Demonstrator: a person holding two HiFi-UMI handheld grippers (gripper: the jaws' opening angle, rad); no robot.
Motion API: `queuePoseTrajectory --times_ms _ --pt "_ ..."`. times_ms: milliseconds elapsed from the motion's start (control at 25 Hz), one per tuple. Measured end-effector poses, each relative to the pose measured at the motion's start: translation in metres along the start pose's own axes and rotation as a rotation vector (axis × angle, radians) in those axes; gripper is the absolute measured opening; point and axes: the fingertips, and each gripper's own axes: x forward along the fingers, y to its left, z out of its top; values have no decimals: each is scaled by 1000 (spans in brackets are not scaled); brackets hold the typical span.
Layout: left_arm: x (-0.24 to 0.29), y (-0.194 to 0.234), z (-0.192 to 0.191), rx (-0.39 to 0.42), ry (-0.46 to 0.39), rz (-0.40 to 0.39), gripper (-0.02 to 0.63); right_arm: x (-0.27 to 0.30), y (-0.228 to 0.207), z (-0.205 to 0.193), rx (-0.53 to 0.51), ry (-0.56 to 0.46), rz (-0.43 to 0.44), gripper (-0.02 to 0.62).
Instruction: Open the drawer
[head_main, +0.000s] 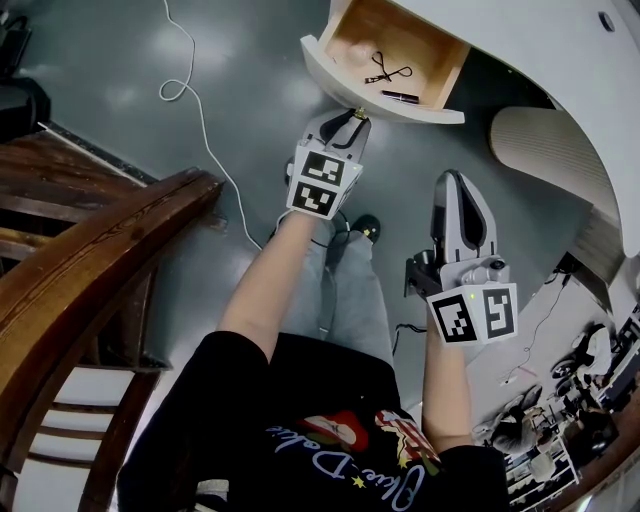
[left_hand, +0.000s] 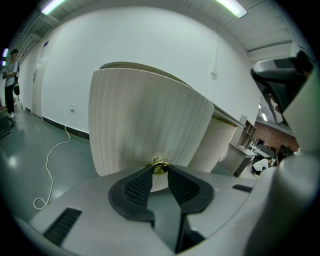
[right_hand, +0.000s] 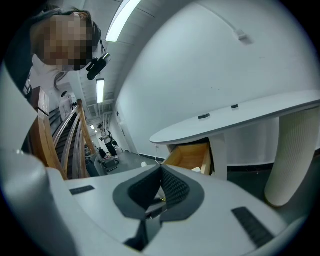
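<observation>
Drawer (head_main: 330, 80) is open, folks
Left hand-held gripper (left_hand: 160, 172) pinching its knob (left_hand: 159, 164); right hand-held gripper (right_hand: 161, 169) pressed together, empty.

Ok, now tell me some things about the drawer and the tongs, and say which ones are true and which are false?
1. The drawer is shut. False: it is pulled out, with small dark things inside.
2. The left tongs pinch the gold knob on the drawer's front. True.
3. The right tongs carry a cup. False: they are shut with nothing in them.
4. A white cable lies on the floor. True.
</observation>
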Motion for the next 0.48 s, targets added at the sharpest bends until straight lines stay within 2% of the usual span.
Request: queuePoseTrajectory --times_ms 480 --pt "-5 -2 -1 0 6 3 98 -2 -1 3 3 2 6 0"
